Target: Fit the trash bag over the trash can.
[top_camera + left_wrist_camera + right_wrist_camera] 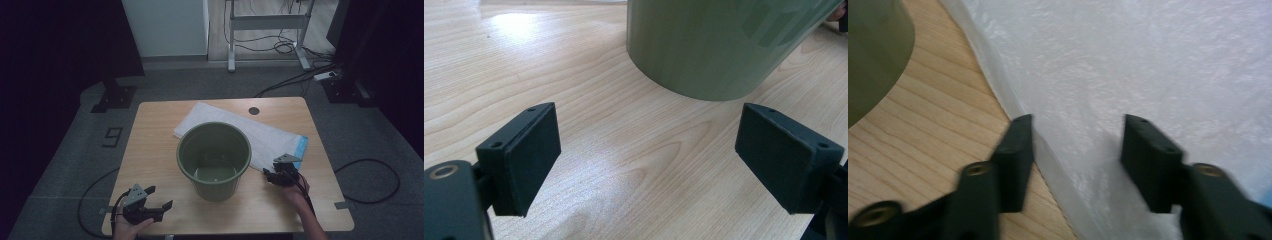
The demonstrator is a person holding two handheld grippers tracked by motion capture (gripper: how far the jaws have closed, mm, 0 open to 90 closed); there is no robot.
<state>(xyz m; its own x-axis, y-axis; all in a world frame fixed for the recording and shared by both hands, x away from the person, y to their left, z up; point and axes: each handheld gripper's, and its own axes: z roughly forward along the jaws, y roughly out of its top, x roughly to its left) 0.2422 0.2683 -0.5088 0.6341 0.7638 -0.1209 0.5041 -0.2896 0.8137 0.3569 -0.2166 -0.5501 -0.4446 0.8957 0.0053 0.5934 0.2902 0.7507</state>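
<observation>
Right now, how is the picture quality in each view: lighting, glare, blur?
High view: dim, with dark corners; the green bucket and white bag remain readable. Left gripper view: sharp and bright, a glare patch on the table, and the left gripper in focus. Right gripper view: motion blur smears the right gripper and the bag's edge.

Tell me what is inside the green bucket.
The green bucket looks empty in the high view: its bare pale bottom shows, with nothing lying on it. The near inner wall is hidden by the rim. Behind it, the white plastic bag lies flat on the table.
</observation>
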